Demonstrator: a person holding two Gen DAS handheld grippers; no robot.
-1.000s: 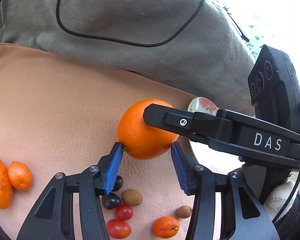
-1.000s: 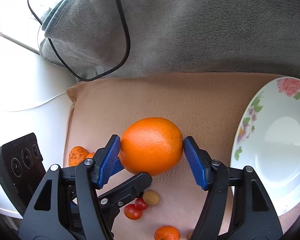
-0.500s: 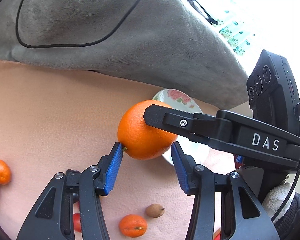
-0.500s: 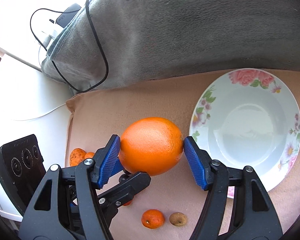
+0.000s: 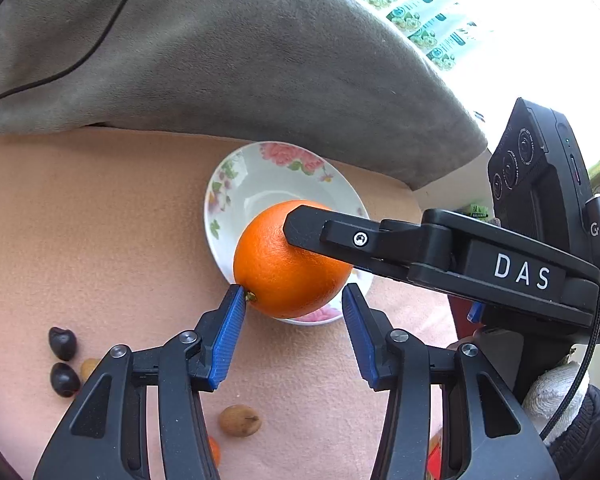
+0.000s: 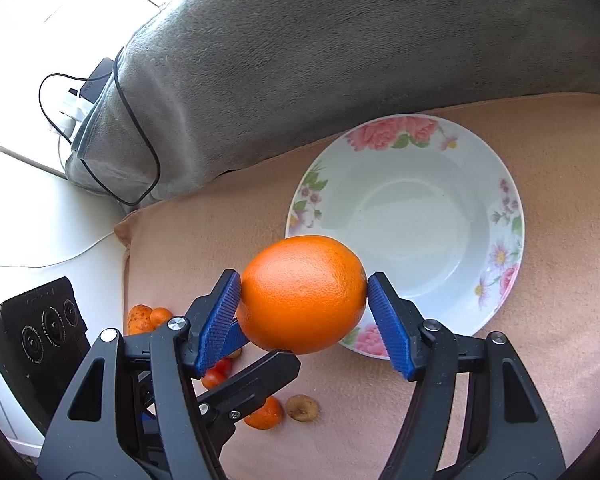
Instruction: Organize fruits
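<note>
A big orange (image 6: pixel 303 294) is clamped between the blue pads of my right gripper (image 6: pixel 304 300), held above the peach cloth at the near-left rim of a white floral bowl (image 6: pixel 496 208). In the left wrist view the same orange (image 5: pixel 284 272) hangs in front of the bowl (image 5: pixel 252 184), with the right gripper's black finger across it. My left gripper (image 5: pixel 294 312) is open; its left pad touches the orange's stem end, its right pad stands clear. The bowl is empty.
Small fruits lie on the cloth: two dark ones (image 5: pixel 63 360), a brown one (image 5: pixel 240 421), cherry tomatoes (image 6: pixel 217 374), a mandarin (image 6: pixel 265 414), and orange fruits (image 6: pixel 148 318) at the left edge. A grey blanket (image 6: pixel 340 60) with a black cable (image 6: pixel 140 128) rises behind.
Both grippers have moved right together with the orange, from over bare cloth to the bowl's rim. The bowl has come fully into view. The grip on the orange is unchanged.
</note>
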